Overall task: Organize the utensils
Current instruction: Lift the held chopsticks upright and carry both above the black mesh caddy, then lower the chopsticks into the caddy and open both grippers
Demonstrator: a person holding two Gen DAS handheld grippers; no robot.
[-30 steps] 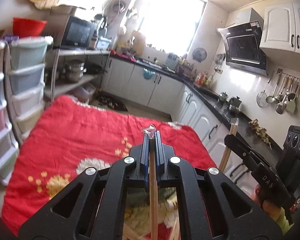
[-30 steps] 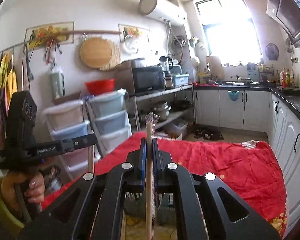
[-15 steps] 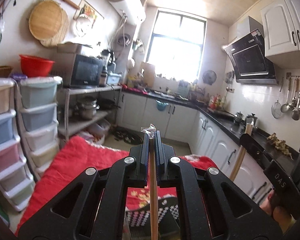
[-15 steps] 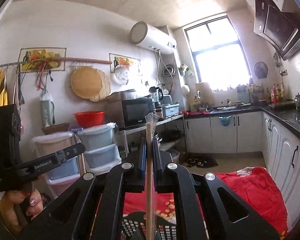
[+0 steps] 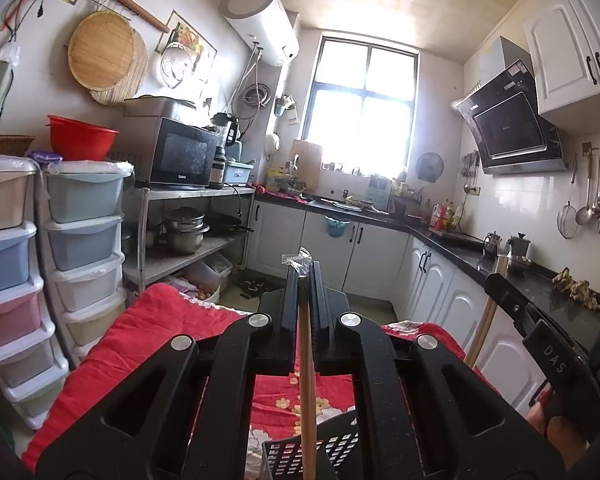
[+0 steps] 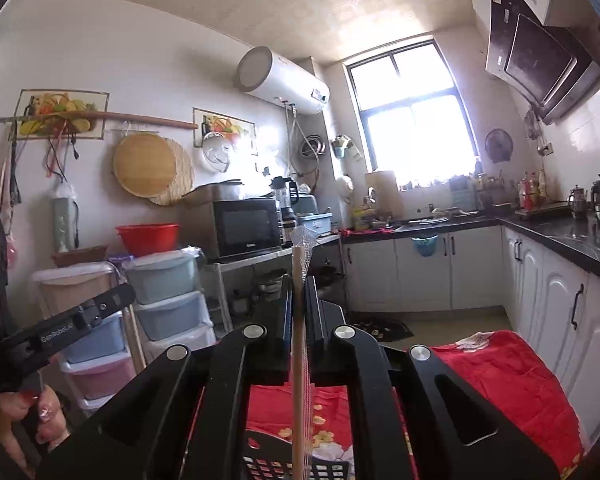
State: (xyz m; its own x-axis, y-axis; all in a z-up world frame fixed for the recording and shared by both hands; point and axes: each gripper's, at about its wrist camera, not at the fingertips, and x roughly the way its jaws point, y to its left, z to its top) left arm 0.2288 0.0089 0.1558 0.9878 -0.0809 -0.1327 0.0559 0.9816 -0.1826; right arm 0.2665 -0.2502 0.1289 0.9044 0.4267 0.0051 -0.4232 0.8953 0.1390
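- Left claw [image 5: 305, 276] is clamping a wrapped chopstick [image 5: 306, 380] upright between closed fingers.
- Right claw [image 6: 299, 284] is pinching another chopstick [image 6: 299, 360].
- Both are tilting higher than before; a black basket [image 5: 332, 448] is now showing below them.

Your two wrist views both look level along their fingers, from close above the red cloth [image 5: 148, 332], toward the far window [image 5: 364, 100] [image 6: 414, 108], sharing microwave [image 5: 180, 152] [image 6: 244, 226] and counters.
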